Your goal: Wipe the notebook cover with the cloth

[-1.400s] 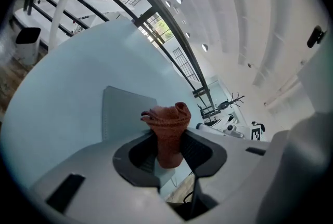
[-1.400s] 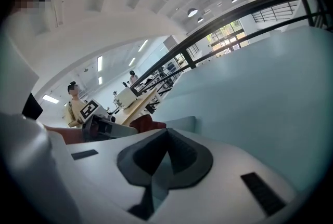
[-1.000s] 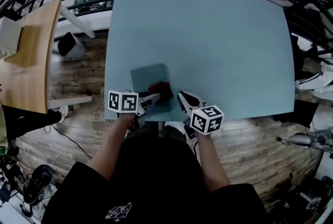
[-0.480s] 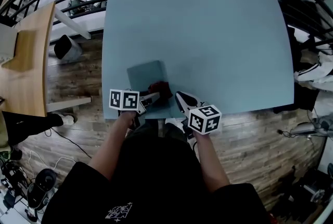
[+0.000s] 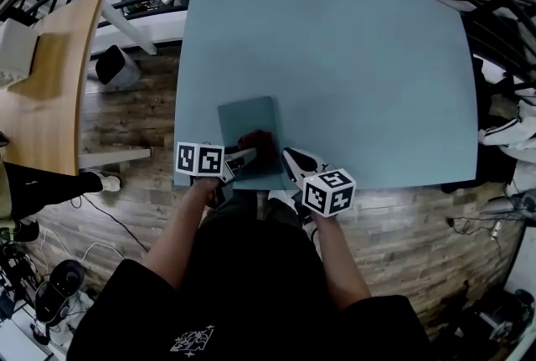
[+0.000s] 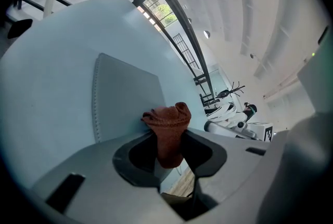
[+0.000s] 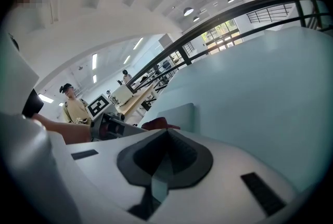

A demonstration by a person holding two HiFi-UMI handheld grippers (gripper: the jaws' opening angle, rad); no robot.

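One notebook (image 5: 247,126), grey-blue and shut, lies flat on the pale blue table (image 5: 360,58), close to the near edge and a little left of my middle line. The dark red cloth (image 5: 258,143) sits bunched on the near right part of its cover. In the left gripper view the cloth (image 6: 167,127) is pinched between the two jaws and stands up past them as a small wad. The notebook (image 6: 122,95) spreads out beyond it, with the stitched spine side towards that view's left.

The left gripper (image 5: 241,158) is clamped on the cloth and comes in low from the near left corner. I read that angle as letting the wad drag across the cover without the jaws scraping it. Whether the cloth is pressing on the cover or just above it, I cannot tell.

The right gripper (image 5: 292,158) sits just beside the notebook's near right corner, over the table edge. In its own view the right gripper (image 7: 165,158) has its jaws together with nothing between them, and the cloth (image 7: 157,123) and notebook (image 7: 181,113) show just past them. I judge it is parked there to steady the book if it slides. I cannot say whether it touches the book.

Most of the cover lies beyond the cloth, so I take the wipe as far from finished.
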